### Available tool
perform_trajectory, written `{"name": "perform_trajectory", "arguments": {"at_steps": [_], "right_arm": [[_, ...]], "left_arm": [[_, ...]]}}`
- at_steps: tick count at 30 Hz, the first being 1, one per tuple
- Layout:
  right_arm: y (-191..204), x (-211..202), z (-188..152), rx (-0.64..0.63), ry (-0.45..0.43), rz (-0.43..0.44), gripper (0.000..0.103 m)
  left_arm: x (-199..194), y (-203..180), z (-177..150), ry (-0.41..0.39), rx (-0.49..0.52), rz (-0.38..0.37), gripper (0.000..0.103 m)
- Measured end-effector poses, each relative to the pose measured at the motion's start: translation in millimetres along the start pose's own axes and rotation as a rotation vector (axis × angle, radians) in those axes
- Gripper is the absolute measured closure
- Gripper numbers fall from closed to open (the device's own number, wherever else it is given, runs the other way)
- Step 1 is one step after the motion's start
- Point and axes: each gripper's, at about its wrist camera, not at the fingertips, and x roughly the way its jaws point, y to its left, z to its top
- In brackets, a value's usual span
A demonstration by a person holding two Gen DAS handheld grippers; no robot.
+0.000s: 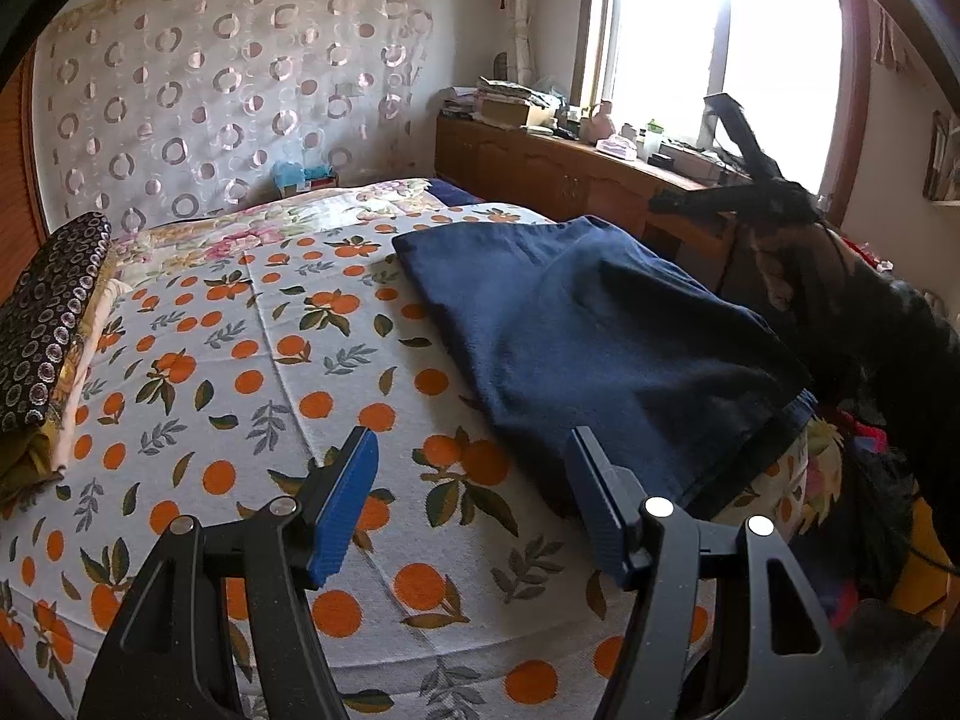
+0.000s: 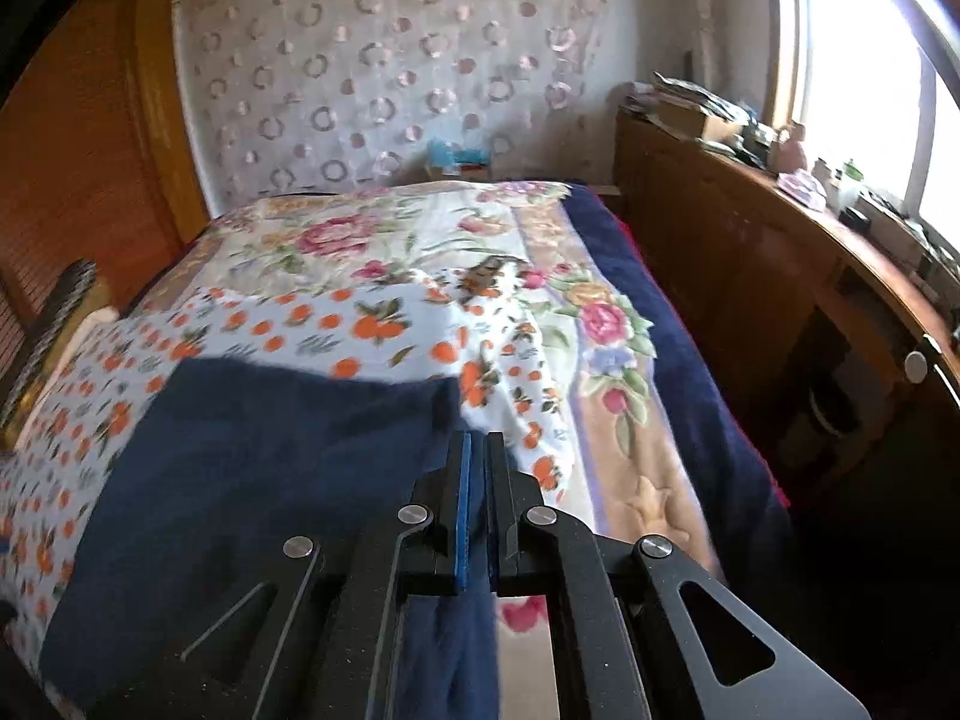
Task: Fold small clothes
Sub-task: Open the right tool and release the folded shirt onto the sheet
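Observation:
A navy garment (image 1: pixel 588 348) lies on the orange-print sheet (image 1: pixel 240 372) of a bed, with its right edge raised off the sheet. My left gripper (image 1: pixel 474 480) hovers open just in front of the garment's near corner, and nothing sits between its blue pads (image 1: pixel 348 504). In the right wrist view my right gripper (image 2: pixel 477 441) is shut on the navy garment (image 2: pixel 270 480). A fold of the cloth runs between its pads and hangs down below them. A dark-sleeved arm (image 1: pixel 852 312) reaches in at the right of the left wrist view.
A folded stack of dark patterned bedding (image 1: pixel 48 324) sits at the bed's left edge. A floral blanket (image 2: pixel 372 240) covers the far part of the bed. A wooden cabinet (image 2: pixel 750 312) with clutter on top runs along the right under the window (image 1: pixel 720 30).

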Motion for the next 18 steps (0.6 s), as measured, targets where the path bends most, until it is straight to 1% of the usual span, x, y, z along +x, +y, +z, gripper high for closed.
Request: {"name": "perform_trajectory", "arguments": {"at_steps": [2, 4, 5, 7, 10, 14, 16, 18], "right_arm": [[4.4, -17.9, -15.3, -0.021, -0.004, 0.016, 0.092], [7.2, -34.0, -31.3, -0.041, 0.001, 0.031, 0.08], [7.2, -38.0, -40.5, -0.045, 0.015, 0.053, 0.071], [8.2, -46.5, -50.2, -0.042, 0.036, 0.068, 0.07], [7.8, -62.0, -71.1, -0.054, 0.049, 0.066, 0.069], [16.2, -86.4, -89.8, -0.082, 0.054, 0.055, 0.069], [22.2, -97.1, -96.2, -0.1, 0.041, 0.057, 0.063], [30.9, -108.1, -98.4, -0.109, 0.021, 0.073, 0.049]], "left_arm": [[0.9, -2.4, -0.3, 0.004, 0.006, -0.005, 0.037], [2.1, -4.7, -0.7, 0.007, 0.01, -0.006, 0.037], [2.9, -5.6, -0.8, 0.007, 0.011, -0.007, 0.037], [3.8, -7.3, -1.2, 0.011, 0.015, -0.01, 0.037], [6.0, -10.0, -1.8, 0.02, 0.021, -0.011, 0.037], [10.9, -16.0, -2.7, 0.039, 0.031, -0.024, 0.037], [12.9, -18.4, -3.3, 0.046, 0.033, -0.033, 0.037], [16.0, -21.0, -4.1, 0.057, 0.034, -0.031, 0.037]]}}
